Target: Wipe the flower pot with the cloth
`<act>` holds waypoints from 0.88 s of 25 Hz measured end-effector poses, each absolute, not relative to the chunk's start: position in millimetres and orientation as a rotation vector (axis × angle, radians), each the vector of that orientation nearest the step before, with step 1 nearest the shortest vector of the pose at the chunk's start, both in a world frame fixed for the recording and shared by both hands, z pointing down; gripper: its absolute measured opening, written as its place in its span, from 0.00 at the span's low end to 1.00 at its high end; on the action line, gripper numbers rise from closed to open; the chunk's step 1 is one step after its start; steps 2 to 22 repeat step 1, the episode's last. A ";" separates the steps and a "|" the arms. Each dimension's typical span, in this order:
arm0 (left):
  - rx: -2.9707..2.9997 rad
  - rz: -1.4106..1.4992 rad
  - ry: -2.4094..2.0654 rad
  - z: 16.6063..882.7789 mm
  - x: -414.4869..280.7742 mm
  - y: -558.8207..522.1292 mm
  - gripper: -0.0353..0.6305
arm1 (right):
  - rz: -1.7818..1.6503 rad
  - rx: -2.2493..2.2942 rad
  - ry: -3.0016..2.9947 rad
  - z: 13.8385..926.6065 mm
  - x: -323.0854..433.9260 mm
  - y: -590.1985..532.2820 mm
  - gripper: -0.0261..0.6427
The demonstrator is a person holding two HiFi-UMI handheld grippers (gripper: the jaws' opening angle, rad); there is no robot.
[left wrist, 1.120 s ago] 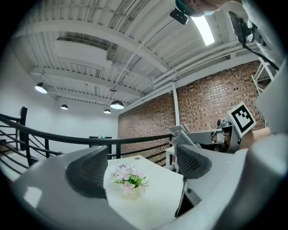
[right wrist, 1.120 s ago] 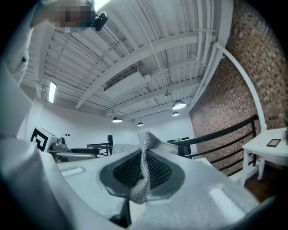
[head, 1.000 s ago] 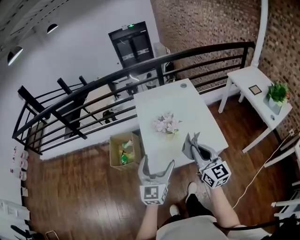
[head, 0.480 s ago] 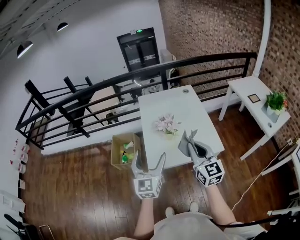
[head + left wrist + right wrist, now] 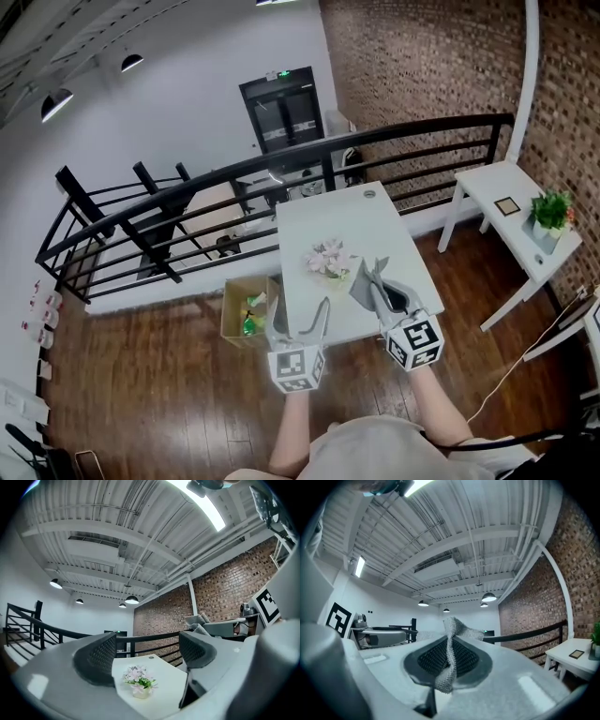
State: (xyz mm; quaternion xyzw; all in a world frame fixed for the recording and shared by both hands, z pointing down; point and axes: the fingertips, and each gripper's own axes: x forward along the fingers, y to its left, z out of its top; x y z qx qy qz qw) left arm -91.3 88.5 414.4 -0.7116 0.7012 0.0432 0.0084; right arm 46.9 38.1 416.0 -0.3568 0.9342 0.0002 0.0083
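- My left hand-held gripper (image 5: 302, 319) is at the lower centre of the head view. Its jaws are spread with nothing between them, and they have just been closing.
- My right hand-held gripper (image 5: 377, 281), just right of it, is pinching the grey cloth (image 5: 450, 658), which sticks up past the pads.
- The flower pot (image 5: 330, 263) stands mid-frame on the white surface (image 5: 375, 220), above both grippers and apart from them.

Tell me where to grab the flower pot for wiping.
Take the flower pot by its short body below the flowers, coming in level from the near table edge. It stands upright and the flowers spread over its rim, so a grasp from above would likely crush them.
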 end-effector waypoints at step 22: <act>-2.223 0.133 2.193 413.9 -89.1 88.0 0.70 | 0.006 -1.113 2.918 414.4 48.8 37.8 0.06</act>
